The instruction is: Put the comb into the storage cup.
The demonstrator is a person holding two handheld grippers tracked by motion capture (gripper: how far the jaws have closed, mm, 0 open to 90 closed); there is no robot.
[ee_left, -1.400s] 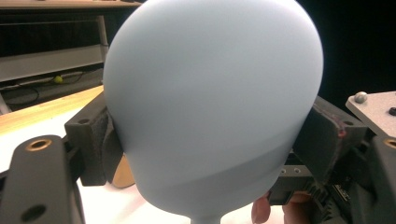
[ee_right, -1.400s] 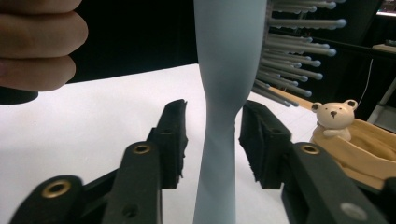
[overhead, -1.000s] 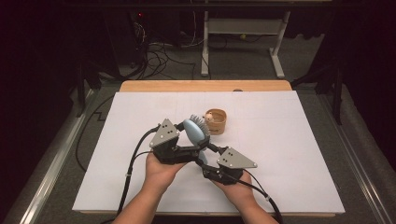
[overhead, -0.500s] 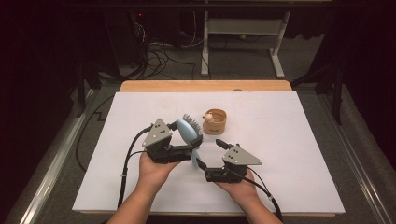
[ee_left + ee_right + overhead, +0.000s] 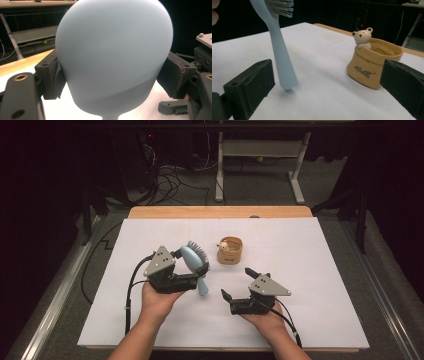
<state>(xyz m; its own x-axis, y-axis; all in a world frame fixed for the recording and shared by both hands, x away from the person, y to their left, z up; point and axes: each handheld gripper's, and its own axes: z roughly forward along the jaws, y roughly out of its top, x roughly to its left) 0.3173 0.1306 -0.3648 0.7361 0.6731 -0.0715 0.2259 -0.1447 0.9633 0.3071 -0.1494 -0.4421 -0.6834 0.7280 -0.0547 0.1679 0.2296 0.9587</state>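
Observation:
A pale blue hairbrush (image 5: 193, 261) with grey bristles stands nearly upright, its handle tip on the white sheet. My left gripper (image 5: 189, 267) is shut on the brush head (image 5: 112, 55), one pad on each side. My right gripper (image 5: 237, 282) is open and sits to the right of the handle (image 5: 280, 57), apart from it. Its jaws have just been opening and nothing is between them. A small tan pot with a bear figure (image 5: 229, 251) stands behind the grippers, seen close in the right gripper view (image 5: 372, 67).
A white sheet (image 5: 320, 270) covers the table, whose wooden edge (image 5: 220, 212) shows at the back. Beyond it are a grey desk frame (image 5: 260, 165) and cables on the dark floor. Black cables trail from both grippers toward the front edge.
The right gripper has let go of the brush handle, opened wide and drawn away to the right. The left gripper has carried the brush a little to the left.

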